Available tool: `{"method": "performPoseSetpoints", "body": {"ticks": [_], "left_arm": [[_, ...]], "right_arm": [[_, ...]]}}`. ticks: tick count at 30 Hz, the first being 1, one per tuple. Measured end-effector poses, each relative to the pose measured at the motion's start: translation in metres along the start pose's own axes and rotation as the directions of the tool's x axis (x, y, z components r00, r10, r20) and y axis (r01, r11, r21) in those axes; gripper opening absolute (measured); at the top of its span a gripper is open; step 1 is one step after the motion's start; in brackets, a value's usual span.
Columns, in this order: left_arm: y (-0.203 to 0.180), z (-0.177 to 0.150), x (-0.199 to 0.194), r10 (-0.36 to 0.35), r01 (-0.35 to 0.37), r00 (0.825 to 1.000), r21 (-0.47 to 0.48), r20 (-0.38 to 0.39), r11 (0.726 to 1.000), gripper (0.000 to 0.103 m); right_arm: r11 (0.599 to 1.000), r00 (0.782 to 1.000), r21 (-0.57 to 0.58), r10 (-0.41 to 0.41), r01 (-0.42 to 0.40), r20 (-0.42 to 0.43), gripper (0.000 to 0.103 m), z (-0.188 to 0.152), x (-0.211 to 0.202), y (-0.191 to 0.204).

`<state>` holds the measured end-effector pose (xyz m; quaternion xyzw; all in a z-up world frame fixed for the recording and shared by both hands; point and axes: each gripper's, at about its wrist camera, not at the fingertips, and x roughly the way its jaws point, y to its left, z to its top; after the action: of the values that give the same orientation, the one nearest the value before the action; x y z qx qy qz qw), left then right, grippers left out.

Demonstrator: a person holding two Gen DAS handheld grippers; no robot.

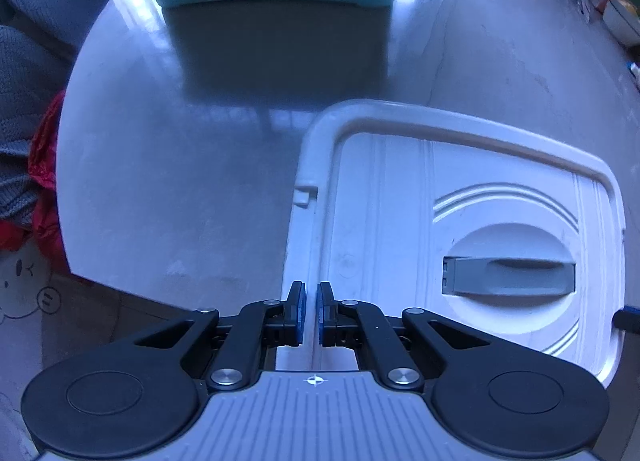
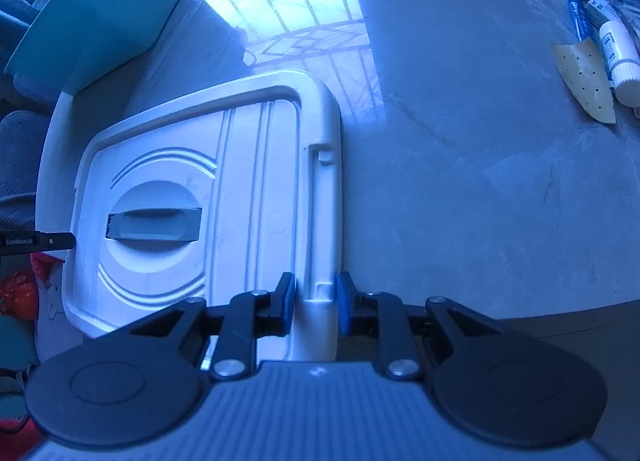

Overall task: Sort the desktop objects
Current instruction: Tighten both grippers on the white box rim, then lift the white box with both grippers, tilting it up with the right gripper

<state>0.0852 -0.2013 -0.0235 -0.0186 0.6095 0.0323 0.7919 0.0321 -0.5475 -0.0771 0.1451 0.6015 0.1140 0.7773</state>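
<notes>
Now, right hand-held gripper (image 2: 316, 301) clamped on the white storage-box lid (image 2: 256, 165) rim, left hand-held gripper (image 1: 311, 311) closed empty above the opposite rim; lifting likely next.

Left wrist view: glossy grey round table (image 1: 180, 181) fills the centre. Off its edge, grey knitted upholstery (image 1: 20, 101) at 10 o'clock, red crinkled material (image 1: 44, 165) at 9, cartoon-face mat (image 1: 24, 293) at 8. Right wrist view: window reflection (image 2: 296, 9) at 12.

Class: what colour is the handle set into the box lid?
Grey handle, on a white lid; clearest in the left wrist view.
</notes>
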Motion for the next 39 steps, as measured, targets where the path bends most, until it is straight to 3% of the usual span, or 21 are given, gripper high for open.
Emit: {"method": "performPoseSetpoints", "body": {"ticks": [16, 19, 27, 33, 39], "left_arm": [[0.003, -0.005, -0.001, 0.024, -0.024, 1.0, 0.038, 0.004, 0.999, 0.006], [0.002, -0.006, 0.0, 0.031, -0.031, 0.999, 0.05, 0.01, 0.998, 0.006], [-0.013, -0.007, -0.012, 0.032, -0.032, 0.999, 0.057, 0.004, 0.998, 0.006], [-0.002, -0.006, -0.009, 0.04, -0.04, 0.999, 0.061, 0.006, 0.997, 0.006], [-0.001, -0.006, -0.008, 0.056, -0.057, 0.998, 0.071, 0.012, 0.996, 0.006]], "right_arm": [[0.998, 1.0, 0.056, -0.003, 0.002, 0.016, 0.024, -0.005, 0.003, -0.002], [0.998, 1.0, 0.058, -0.024, 0.023, 0.017, 0.033, -0.007, 0.003, -0.002], [0.995, 1.0, 0.102, 0.01, -0.01, 0.001, 0.047, -0.014, 0.003, -0.007], [0.951, 0.987, 0.271, 0.159, -0.152, -0.006, 0.05, -0.034, 0.006, -0.032], [0.872, 0.951, 0.397, 0.308, -0.285, 0.007, 0.05, -0.056, 0.025, -0.051]]}}
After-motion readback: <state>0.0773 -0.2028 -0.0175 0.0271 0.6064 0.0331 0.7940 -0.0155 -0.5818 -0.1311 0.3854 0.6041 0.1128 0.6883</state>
